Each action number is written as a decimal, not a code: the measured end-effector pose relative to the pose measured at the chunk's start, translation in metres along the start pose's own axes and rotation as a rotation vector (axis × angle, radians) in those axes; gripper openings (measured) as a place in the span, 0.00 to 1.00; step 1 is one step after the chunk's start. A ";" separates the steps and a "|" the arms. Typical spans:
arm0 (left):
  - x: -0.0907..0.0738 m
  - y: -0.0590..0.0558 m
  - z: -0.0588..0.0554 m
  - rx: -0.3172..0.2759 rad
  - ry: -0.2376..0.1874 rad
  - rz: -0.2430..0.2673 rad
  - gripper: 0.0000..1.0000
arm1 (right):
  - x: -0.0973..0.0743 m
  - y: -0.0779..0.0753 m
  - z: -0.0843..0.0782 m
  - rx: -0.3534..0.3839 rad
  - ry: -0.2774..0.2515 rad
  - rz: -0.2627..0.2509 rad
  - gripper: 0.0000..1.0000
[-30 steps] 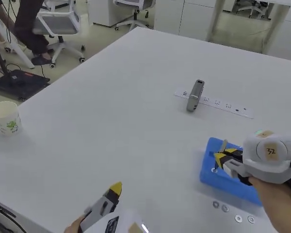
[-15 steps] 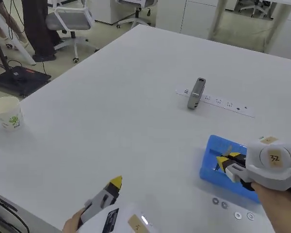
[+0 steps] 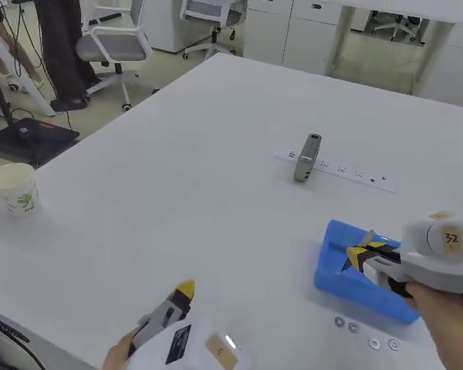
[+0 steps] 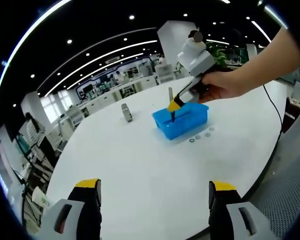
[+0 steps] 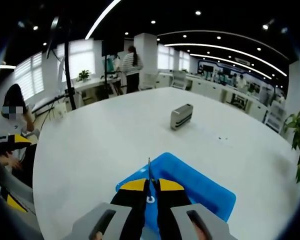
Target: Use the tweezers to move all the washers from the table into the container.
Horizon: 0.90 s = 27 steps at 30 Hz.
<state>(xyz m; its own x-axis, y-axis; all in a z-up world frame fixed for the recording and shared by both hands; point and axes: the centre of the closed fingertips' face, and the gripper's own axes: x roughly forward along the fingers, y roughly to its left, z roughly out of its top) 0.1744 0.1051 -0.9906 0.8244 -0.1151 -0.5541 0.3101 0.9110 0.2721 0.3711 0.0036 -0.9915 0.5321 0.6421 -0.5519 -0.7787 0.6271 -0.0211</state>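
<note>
A blue container (image 3: 347, 281) stands on the white table (image 3: 177, 169) at the near right. My right gripper (image 3: 353, 258) hovers over its left part, shut on thin metal tweezers (image 5: 149, 174) that stick out past the yellow jaw tips. A small ring shows at the jaw tips; I cannot tell whether it is a washer. Several washers (image 3: 353, 327) lie in a row on the table just in front of the container, also visible as washers (image 4: 200, 135) in the left gripper view. My left gripper (image 3: 184, 291) is at the near edge, far left of the container, open and holding nothing.
A white power strip (image 3: 347, 170) lies beyond the container, with a grey box (image 3: 307, 157) across its left end. A paper cup (image 3: 14, 189) stands at the far left table edge. Office chairs and a person are on the floor beyond.
The head camera has shifted a little. The right gripper with the tweezers has drawn slightly right over the container. The left gripper has stayed put.
</note>
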 end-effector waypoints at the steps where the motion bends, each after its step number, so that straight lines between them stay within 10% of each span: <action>1: 0.000 0.000 0.000 0.000 -0.002 0.002 0.91 | -0.004 0.001 0.002 -0.003 -0.009 -0.001 0.03; 12: -0.001 0.000 0.003 0.006 -0.014 0.000 0.91 | -0.041 0.026 0.019 0.007 -0.090 0.039 0.03; 27: -0.002 0.002 0.004 -0.004 -0.025 0.002 0.91 | -0.050 0.047 -0.017 0.007 -0.032 0.072 0.03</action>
<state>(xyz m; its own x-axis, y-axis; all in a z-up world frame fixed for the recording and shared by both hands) 0.1752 0.1053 -0.9862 0.8365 -0.1229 -0.5340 0.3066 0.9127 0.2702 0.3016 -0.0066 -0.9789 0.4856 0.6994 -0.5245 -0.8130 0.5818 0.0230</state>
